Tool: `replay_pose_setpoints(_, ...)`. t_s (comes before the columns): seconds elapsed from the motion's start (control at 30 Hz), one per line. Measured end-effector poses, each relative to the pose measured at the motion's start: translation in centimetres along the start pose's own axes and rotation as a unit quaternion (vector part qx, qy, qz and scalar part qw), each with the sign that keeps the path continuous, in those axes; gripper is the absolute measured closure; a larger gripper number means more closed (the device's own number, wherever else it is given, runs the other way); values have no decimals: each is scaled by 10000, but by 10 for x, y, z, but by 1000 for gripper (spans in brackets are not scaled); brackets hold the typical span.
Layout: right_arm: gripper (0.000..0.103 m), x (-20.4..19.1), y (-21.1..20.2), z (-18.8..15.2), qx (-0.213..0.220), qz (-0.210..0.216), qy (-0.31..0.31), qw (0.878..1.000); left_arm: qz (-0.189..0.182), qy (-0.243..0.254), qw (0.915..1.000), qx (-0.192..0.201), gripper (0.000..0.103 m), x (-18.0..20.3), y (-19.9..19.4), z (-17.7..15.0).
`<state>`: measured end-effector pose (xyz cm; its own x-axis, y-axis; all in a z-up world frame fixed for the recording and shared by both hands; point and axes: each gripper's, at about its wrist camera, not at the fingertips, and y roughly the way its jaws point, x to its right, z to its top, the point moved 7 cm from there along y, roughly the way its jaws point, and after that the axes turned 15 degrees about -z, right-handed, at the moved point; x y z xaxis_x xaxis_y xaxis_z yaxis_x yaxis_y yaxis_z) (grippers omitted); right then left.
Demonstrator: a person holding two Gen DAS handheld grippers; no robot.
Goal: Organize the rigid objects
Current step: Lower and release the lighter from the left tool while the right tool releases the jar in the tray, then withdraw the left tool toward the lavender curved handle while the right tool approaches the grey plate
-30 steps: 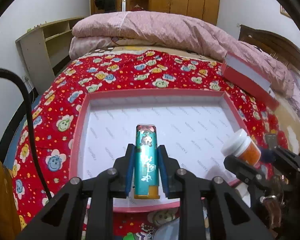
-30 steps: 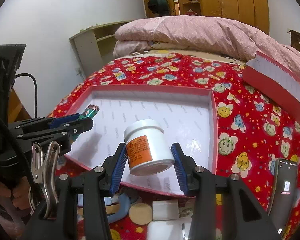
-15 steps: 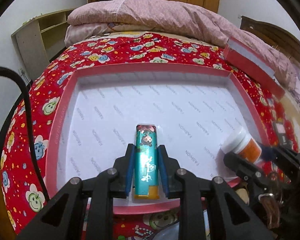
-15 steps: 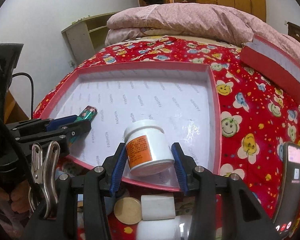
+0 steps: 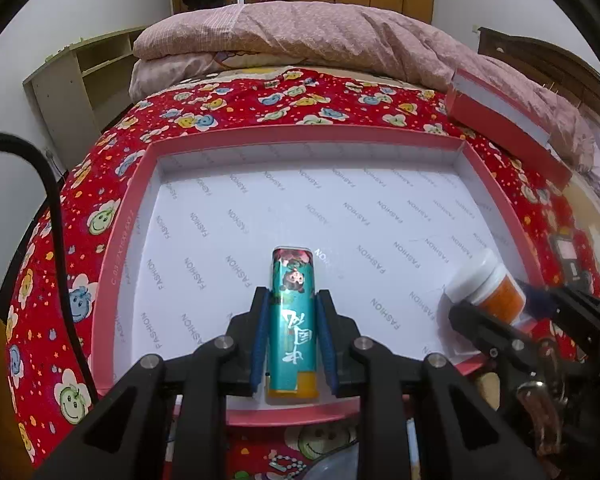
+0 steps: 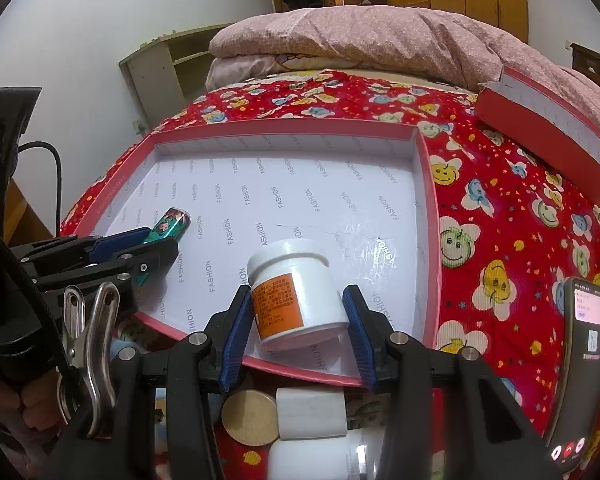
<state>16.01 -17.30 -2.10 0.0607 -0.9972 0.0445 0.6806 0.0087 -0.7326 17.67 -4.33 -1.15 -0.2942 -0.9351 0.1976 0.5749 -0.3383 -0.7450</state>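
Note:
My left gripper (image 5: 293, 294) is shut on a teal lighter (image 5: 294, 320) with a cartoon print and an orange base. The lighter points away over the near part of a shallow pink-rimmed box (image 5: 308, 142) with a white printed floor. My right gripper (image 6: 297, 291) is shut on a white jar (image 6: 296, 292) with an orange label, tilted with its lid away, over the box's near right corner. In the left wrist view the jar (image 5: 480, 284) shows at the right. In the right wrist view the lighter (image 6: 172, 224) and left gripper (image 6: 168, 246) show at the left.
The box lies on a red flowered bedspread (image 6: 500, 208). Its red lid (image 6: 548, 120) lies at the back right, and a phone (image 6: 584, 360) lies at the right. A wooden disc (image 6: 250, 416) and a white block (image 6: 312, 412) sit before the box's near edge. A pink duvet (image 5: 320, 36) fills the back.
Both grippers have sunk toward the box floor, each still holding its object. The box now fills more of both views.

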Motion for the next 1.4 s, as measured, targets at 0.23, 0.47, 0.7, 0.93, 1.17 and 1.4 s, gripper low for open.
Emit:
replay_pose_setpoints(0.23, 57, 1, 0, -1, 1, -2, 30, 10000, -73, -44, 10000, -8, 79, 0, 0, 0)
replay_pose_setpoints(0.47, 56, 1, -1, -3, 2, 5, 62, 10000, -72, -83, 9999, -44, 61, 1, -8, -4)
replay_pose_setpoints(0.7, 50, 8, -14, 0, 124, 100, 341, 9993, -35, -161, 9998, 129, 52, -2, -30, -6)
replay_pose_setpoints(0.93, 46, 8, -36, 2, 372, 95, 295, 9988, 1, -191, 9997, 183, 52, 1, -46, -11)
replay_pose_setpoints(1.17, 42, 2, -59, 0, 598, 151, 199, 9979, -26, -269, 9994, 237, 52, 4, -63, -19)
replay_pose_setpoints(1.4, 41, 2, -77, -10, 615, 216, 234, 9976, 19, -277, 9993, 262, 52, 8, -80, -33)
